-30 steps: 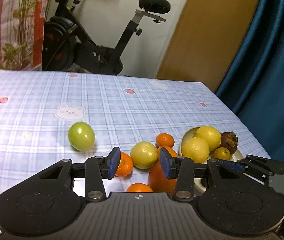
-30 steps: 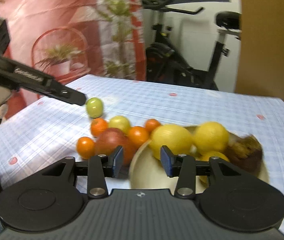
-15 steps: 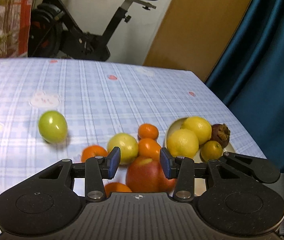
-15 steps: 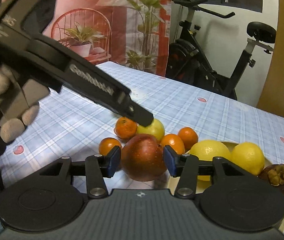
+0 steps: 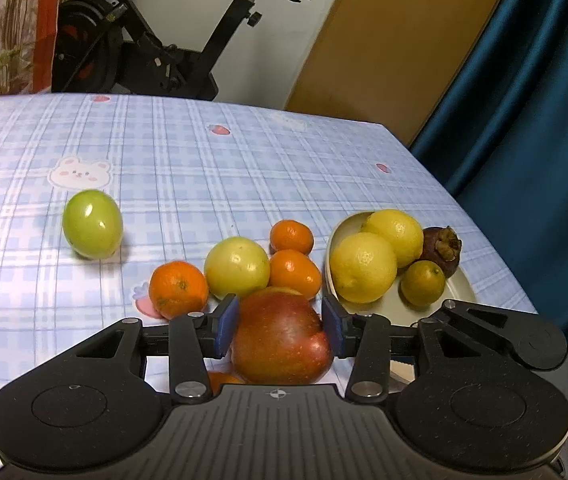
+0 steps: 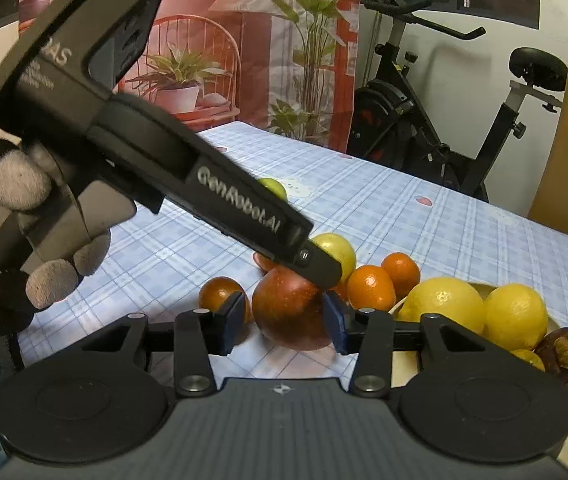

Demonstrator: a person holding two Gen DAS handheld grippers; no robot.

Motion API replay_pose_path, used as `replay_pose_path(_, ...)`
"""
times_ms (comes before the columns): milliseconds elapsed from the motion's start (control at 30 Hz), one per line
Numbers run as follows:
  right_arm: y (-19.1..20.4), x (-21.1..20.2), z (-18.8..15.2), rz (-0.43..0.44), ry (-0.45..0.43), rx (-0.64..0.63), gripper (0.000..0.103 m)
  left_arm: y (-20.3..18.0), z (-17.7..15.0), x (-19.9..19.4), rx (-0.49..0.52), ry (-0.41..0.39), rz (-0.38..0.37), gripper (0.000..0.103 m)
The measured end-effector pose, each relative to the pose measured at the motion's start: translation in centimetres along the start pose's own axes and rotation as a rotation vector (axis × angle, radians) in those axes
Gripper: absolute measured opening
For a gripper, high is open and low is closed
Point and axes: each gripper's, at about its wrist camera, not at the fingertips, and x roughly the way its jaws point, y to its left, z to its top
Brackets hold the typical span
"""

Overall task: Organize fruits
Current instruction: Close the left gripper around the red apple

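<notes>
Both grippers flank the red apple (image 5: 280, 340) on the counter (image 5: 204, 168) beside the plate (image 5: 460, 288): the left gripper (image 5: 280, 326), jaws opening, straddles it, while the right gripper (image 6: 282, 322) closes, neither visibly clamped, apparently readying a lift.

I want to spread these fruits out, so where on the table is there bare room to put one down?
Free: the tablecloth beyond the green fruit up to the far edge, and the strip between that fruit and the nearest tangerine. Crowded: around the red apple, and the plate with lemons.
</notes>
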Motion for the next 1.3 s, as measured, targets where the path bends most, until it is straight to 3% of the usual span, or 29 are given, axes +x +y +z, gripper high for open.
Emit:
replay_pose_path(133, -0.6, 0.2, -0.1, -0.004, 0.010, 0.042, 0.046, 0.3, -0.2, -0.3, -0.005, 0.004, -0.007, 0.054)
replay_pose_path(300, -1.5, 0.9, -0.1, 0.002, 0.030, 0.077, 0.061, 1.1, -0.3, -0.8, -0.025, -0.001, -0.011, 0.056)
replay_pose_path(600, -2.7, 2.6, 0.3, 0.066, 0.047, 0.146, 0.073, 2.7, -0.3, -1.9, -0.072, -0.023, 0.002, 0.056)
replay_pose_path(900, -3.2, 3.7, 0.7, 0.114, 0.041, 0.195, 0.072, 3.7, -0.2, -2.5, -0.121, -0.036, 0.010, 0.055)
replay_pose_path(1300, -2.7, 4.0, 0.8, 0.098, 0.020, 0.190, 0.072, 2.2, -0.6, -0.9, -0.054, 0.023, -0.012, 0.061)
